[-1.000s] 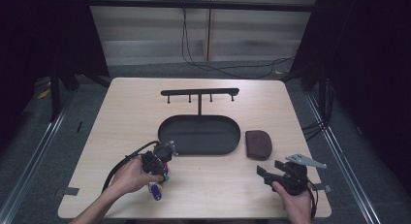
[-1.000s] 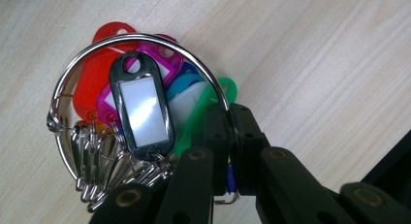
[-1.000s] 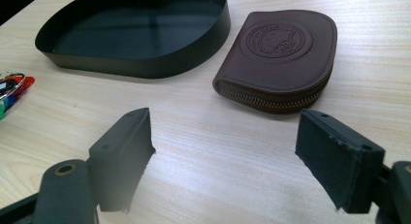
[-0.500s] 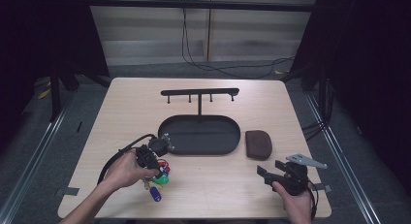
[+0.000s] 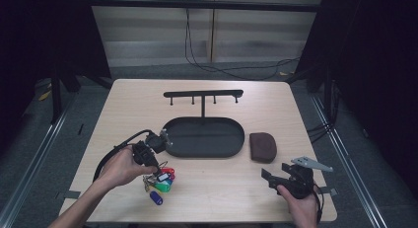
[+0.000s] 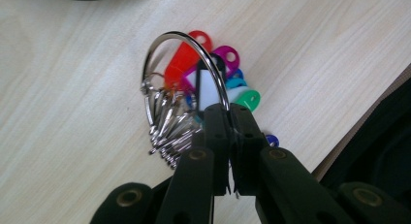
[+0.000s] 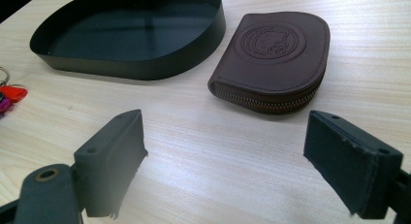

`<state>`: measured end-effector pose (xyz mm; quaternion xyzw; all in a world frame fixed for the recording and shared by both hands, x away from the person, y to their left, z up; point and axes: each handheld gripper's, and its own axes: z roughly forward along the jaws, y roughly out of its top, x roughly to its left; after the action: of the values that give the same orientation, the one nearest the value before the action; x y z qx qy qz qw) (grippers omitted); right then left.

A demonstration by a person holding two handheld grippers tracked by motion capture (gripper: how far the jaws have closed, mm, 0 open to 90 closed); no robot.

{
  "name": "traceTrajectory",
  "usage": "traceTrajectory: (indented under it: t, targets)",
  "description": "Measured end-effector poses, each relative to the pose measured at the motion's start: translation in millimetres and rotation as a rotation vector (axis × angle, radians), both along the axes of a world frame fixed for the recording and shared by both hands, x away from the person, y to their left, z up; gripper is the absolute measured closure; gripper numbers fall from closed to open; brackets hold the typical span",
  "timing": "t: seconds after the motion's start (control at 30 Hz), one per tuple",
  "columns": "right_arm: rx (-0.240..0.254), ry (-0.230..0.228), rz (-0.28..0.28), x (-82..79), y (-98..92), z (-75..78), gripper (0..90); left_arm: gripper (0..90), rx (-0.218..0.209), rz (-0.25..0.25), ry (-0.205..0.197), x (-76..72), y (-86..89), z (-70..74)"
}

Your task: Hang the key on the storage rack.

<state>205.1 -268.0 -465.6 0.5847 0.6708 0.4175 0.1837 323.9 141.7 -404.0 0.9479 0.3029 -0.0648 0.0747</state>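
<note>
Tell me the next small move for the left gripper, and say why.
Probably keep lifting toward the hook rack: the left gripper is shut on the key ring, yet the coloured tags hang close above the table.

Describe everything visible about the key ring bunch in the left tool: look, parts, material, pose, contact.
The key ring bunch is a large shiny metal ring threaded with smaller rings, silvery keys and coloured plastic tags: red, magenta, blue, teal, green and one white-faced label. The left tool is shut on the ring's wire, pinching it between the jaw tips. In the high view the bunch hangs below that tool over the table's near left part, in front of the oval black tray; whether the lowest blue tag rests on the wood is unclear.
</note>
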Motion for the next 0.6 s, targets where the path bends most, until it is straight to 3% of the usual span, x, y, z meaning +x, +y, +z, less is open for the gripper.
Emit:
traceTrajectory:
  t: [0.6]
  targets:
    - [0.000, 0.002, 0.001, 0.0, 0.3, -0.2, 14.9, 87.8, -0.016, -0.014, -0.046, 4.2, 6.9, 36.5]
